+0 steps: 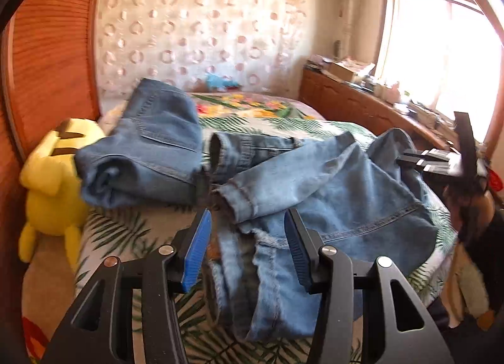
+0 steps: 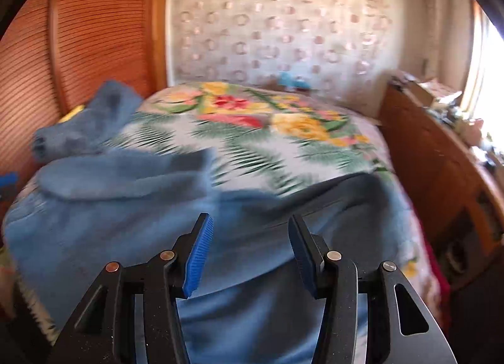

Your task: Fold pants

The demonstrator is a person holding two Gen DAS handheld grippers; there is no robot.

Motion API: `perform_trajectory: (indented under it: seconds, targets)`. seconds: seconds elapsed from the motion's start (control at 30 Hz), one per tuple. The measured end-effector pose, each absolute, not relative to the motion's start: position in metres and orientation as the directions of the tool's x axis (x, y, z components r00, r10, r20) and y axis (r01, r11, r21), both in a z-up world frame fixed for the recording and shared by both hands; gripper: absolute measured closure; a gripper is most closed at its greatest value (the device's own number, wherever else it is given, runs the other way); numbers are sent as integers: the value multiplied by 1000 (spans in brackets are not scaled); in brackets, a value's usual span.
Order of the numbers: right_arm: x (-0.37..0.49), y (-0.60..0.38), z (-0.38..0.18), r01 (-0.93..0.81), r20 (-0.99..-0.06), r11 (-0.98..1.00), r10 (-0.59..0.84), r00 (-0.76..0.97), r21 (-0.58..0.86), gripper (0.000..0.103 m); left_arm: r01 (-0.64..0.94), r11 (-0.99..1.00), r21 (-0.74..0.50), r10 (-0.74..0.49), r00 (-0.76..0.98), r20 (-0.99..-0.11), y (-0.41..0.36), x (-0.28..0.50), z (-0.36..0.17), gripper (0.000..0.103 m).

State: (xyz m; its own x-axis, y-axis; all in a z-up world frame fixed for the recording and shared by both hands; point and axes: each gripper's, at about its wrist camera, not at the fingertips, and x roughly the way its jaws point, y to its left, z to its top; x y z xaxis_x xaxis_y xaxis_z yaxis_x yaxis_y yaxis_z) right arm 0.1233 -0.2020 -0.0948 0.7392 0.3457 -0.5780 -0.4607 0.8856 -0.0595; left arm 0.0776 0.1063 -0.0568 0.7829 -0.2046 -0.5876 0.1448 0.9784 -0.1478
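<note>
I see light blue jeans (image 1: 330, 193) lying crumpled on the bed (image 1: 283, 124), which has a spread printed with palm leaves and flowers. One leg runs toward me with a frayed hem; the other is doubled across it, and the waist end bunches up at the right. A second, darker pair of jeans (image 1: 151, 149) sits folded at the bed's left edge, touching a yellow plush toy (image 1: 53, 181) beside the slatted wooden door. A cluttered wooden dresser (image 1: 362, 102) stands along the right under a bright window. My left tongs (image 1: 249, 250) point downward, open, with the frayed leg lying between the blue pads, which do not press it. My right tongs (image 2: 252, 250) are open too, over blurred denim (image 2: 245, 301), gripping nothing. From the left view the right tongs (image 1: 422, 159) show at the waist end.
</note>
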Motion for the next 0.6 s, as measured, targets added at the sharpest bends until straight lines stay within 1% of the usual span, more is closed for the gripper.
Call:
perform_trajectory:
  seconds: [0.07,0.1,0.13,0.17,0.3,0.37,0.4,0.43,0.47,0.5,0.53,0.6]
  targets:
    - [119,-194,-107,-484,-592,875,378,712,-24,51,147,979,-144,-204,775,-598,106,84,-59,54]
    - [117,-189,-114,-495,-599,869,392,699,-9,51,149,980,-135,-201,770,-606,105,88,-60,55]
    - [118,-188,-118,-498,-601,867,397,693,-1,51,154,979,-131,-202,760,-617,104,93,-62,61]
    - [118,-186,-124,-500,-604,866,404,687,11,51,156,979,-129,-203,750,-629,103,97,-65,62]
    - [132,-188,-146,-484,-620,873,409,670,53,51,165,978,-128,-208,714,-669,99,112,-75,62]
    - [135,-190,-150,-482,-622,875,408,668,57,51,170,979,-113,-201,700,-686,97,120,-77,64]
    - [136,-192,-149,-482,-618,874,414,668,64,51,179,978,-103,-200,697,-689,96,125,-77,66]
    - [141,-194,-146,-480,-612,875,415,673,65,51,186,978,-97,-201,697,-688,95,128,-75,75]
    - [142,-194,-146,-478,-609,876,414,677,65,51,193,977,-89,-201,699,-686,93,132,-71,80]
    - [142,-194,-147,-477,-611,876,415,674,70,51,196,977,-81,-198,704,-682,93,135,-68,87]
    - [143,-187,-150,-475,-611,877,414,675,70,51,200,977,-72,-196,717,-670,92,137,-61,90]
    - [142,-187,-150,-477,-605,876,416,679,67,51,185,982,-42,-169,753,-636,94,141,-45,91]
